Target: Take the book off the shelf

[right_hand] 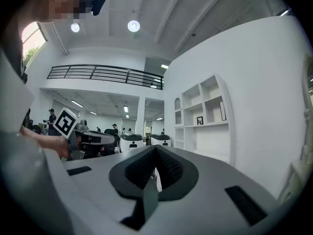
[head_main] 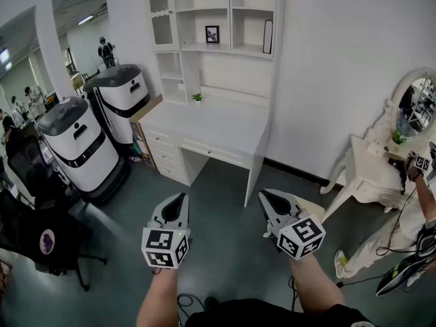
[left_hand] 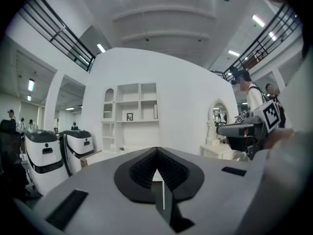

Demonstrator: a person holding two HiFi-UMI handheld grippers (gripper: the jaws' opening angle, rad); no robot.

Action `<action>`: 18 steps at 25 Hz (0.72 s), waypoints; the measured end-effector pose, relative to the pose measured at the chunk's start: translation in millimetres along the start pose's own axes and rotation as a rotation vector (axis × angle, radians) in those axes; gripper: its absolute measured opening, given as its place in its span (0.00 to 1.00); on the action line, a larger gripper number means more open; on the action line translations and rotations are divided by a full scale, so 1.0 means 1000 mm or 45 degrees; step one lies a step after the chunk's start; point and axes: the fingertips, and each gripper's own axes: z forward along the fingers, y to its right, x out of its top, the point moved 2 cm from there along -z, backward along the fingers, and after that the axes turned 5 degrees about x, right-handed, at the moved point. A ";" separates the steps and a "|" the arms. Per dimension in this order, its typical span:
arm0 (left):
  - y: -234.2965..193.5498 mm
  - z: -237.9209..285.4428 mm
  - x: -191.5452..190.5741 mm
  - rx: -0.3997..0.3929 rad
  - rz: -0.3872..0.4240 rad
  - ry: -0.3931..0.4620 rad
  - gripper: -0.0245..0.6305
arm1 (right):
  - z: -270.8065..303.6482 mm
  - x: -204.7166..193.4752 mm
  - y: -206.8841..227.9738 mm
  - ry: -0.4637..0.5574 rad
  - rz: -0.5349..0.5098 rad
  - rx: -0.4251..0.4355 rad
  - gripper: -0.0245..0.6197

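Book (head_main: 268,37) upright on shelf (head_main: 238,48); left tool (head_main: 182,197), right tool (head_main: 263,194) closed.

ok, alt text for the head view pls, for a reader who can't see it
The left gripper and right gripper, both shut and empty, point toward a white desk with a shelf unit on it. A book stands upright in a right-hand shelf compartment; two white machines stand left of the desk.
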 end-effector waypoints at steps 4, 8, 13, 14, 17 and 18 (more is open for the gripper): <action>-0.003 -0.009 -0.011 0.048 0.045 -0.020 0.05 | -0.003 -0.006 -0.005 -0.002 0.005 -0.001 0.06; -0.010 -0.014 -0.015 0.044 0.015 -0.026 0.05 | -0.003 -0.009 -0.008 -0.006 0.018 -0.007 0.06; -0.025 -0.021 -0.021 0.024 -0.008 -0.038 0.05 | 0.007 -0.015 -0.014 -0.007 0.068 -0.032 0.06; -0.030 -0.023 -0.023 0.021 -0.006 -0.038 0.05 | 0.010 -0.017 -0.017 -0.009 0.083 -0.027 0.06; -0.049 -0.029 -0.026 0.025 -0.006 -0.033 0.05 | 0.022 -0.020 -0.032 -0.015 0.089 0.009 0.06; -0.056 -0.032 -0.027 0.029 -0.008 -0.030 0.05 | 0.027 -0.021 -0.040 -0.011 0.091 0.022 0.06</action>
